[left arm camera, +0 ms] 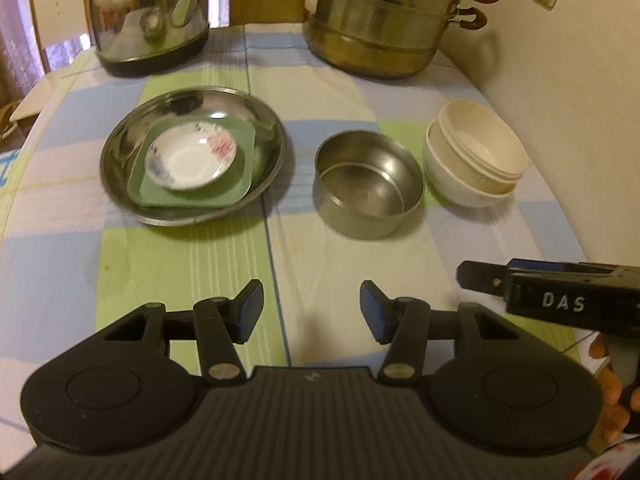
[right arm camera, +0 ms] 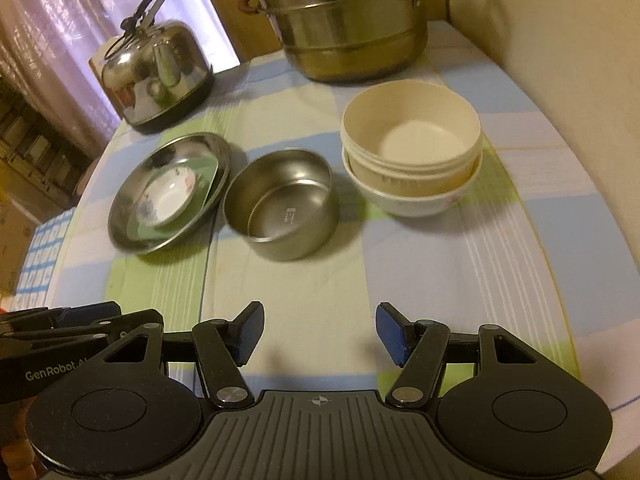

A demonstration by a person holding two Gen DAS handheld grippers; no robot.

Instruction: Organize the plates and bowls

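Both tongs, left tongs (left arm camera: 311, 311) and right tongs (right arm camera: 319, 332), hang half-open and empty; a careless grab could tip the stacked white bowls (right arm camera: 412, 160) beside the steel bowl (right arm camera: 280, 204).

1. Our left tongs (left arm camera: 311, 312) are black, with blue pads (left arm camera: 251, 312) and silver pivot screws.
2. Our right tongs (right arm camera: 319, 334) match; white "DAS" lettering marks their side.

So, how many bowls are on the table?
3: a steel bowl in the middle, and to its right a cream bowl nested in a white bowl. More may hide between them.
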